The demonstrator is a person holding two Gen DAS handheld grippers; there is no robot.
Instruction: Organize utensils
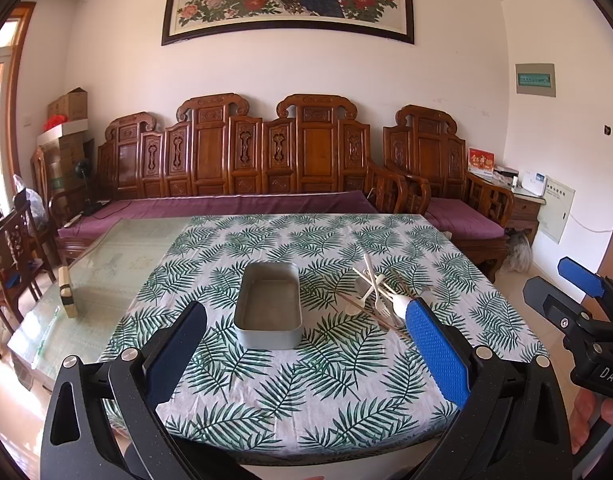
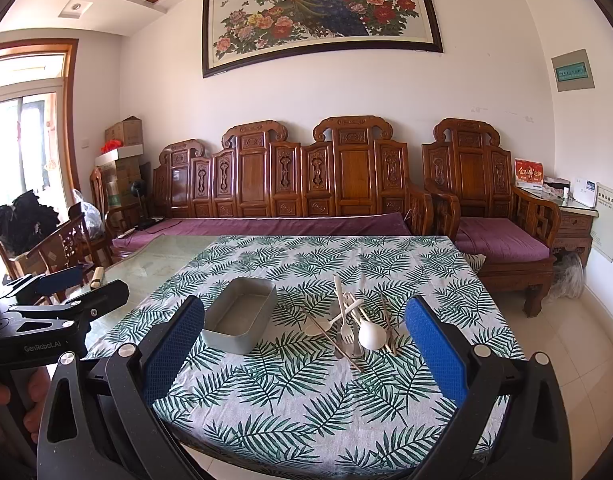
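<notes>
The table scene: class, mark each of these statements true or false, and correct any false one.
1. The grey tin holds several forks. False: it is empty.
2. The utensils lie in a loose pile on the leaf-print cloth, to the right of the tin. True.
3. The left gripper is shut on a spoon. False: its jaws are wide open, holding nothing.
4. The right gripper is open. True.
5. The pile holds only metal knives. False: it shows pale spoons and forks with wooden chopsticks.
</notes>
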